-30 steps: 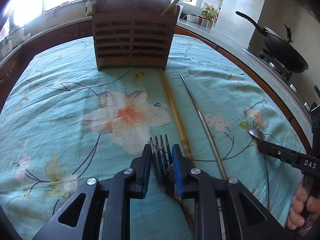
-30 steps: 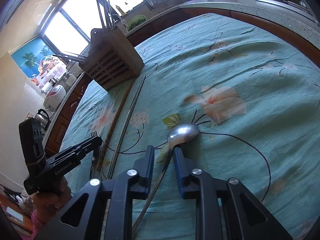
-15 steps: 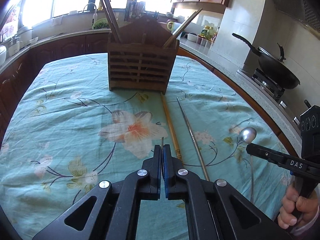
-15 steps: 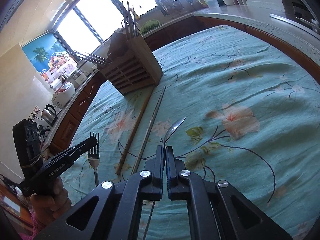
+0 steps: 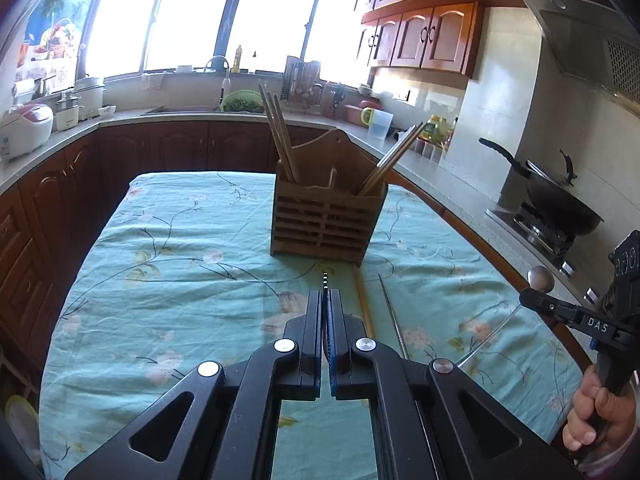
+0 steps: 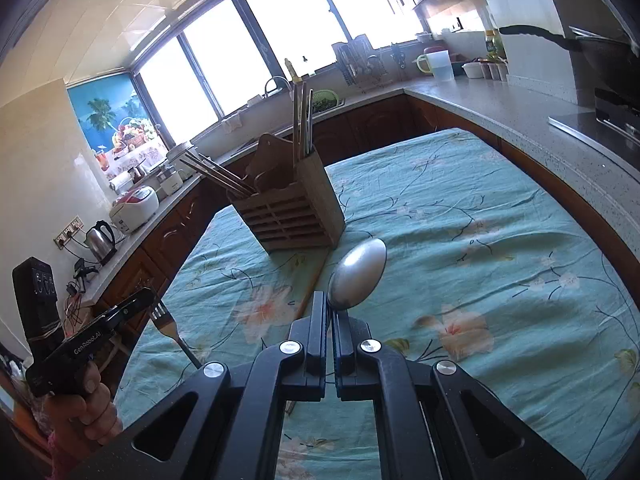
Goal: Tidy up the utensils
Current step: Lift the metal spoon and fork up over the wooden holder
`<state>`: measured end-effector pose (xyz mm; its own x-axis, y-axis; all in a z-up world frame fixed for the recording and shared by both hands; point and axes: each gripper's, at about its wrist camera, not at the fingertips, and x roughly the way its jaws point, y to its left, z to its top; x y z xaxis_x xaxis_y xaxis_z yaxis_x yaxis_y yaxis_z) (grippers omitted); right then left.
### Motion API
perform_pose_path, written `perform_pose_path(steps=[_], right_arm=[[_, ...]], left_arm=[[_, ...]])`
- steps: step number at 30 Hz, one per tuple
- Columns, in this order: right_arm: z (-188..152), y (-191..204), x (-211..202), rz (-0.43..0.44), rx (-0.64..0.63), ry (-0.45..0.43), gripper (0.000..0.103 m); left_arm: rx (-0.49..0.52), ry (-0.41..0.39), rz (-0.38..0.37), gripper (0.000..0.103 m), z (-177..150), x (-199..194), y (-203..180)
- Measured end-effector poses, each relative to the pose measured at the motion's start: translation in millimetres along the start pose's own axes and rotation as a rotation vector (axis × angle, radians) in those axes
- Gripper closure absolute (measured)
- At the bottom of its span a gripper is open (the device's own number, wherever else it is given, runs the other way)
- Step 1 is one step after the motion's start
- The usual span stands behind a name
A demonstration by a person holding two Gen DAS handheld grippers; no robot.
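Note:
My left gripper (image 5: pixel 325 294) is shut on a metal fork (image 5: pixel 325 280), which I see edge-on with its tines poking past the fingertips. In the right wrist view the same fork (image 6: pixel 164 316) hangs in the left gripper (image 6: pixel 148 298), above the cloth. My right gripper (image 6: pixel 330 304) is shut on the neck of a steel spoon (image 6: pixel 358 274), bowl forward, raised off the table. The slatted wooden utensil holder (image 5: pixel 328 220) stands ahead on the floral cloth with chopsticks leaning in its left and right compartments. A wooden chopstick (image 5: pixel 362 300) and a metal one (image 5: pixel 394 320) lie on the cloth before it.
The teal floral tablecloth (image 5: pixel 180 280) covers the table, with wooden cabinets and a countertop around it. A black wok (image 5: pixel 560 200) sits on the stove at the right. A rice cooker (image 6: pixel 136 206) and kettle (image 6: pixel 100 236) stand on the left counter. A hand (image 5: pixel 600 412) grips the right tool.
Both grippers closed, the left on the fork and the right on the spoon, then rose with them off the cloth. The holder now sits lower and farther in both views.

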<state>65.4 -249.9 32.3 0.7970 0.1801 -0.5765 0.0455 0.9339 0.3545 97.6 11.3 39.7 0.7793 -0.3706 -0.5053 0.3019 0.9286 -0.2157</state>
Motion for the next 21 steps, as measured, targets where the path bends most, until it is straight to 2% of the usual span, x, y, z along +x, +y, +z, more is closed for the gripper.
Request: perform_pose_path(steps=[8,21], right_arm=[[15.7,8.2,1.8,0.011,-0.025,-0.037,0.101],[34.8,18.0,11.0,0.011,-0.052,-0.074,0.101]], left_arm=[[-0.024,-0.063,0.036,0.102,4.6,-16.4,10.0],[-0.014,-0.098,0.071,0.103,27.3,-0.9,18.1]])
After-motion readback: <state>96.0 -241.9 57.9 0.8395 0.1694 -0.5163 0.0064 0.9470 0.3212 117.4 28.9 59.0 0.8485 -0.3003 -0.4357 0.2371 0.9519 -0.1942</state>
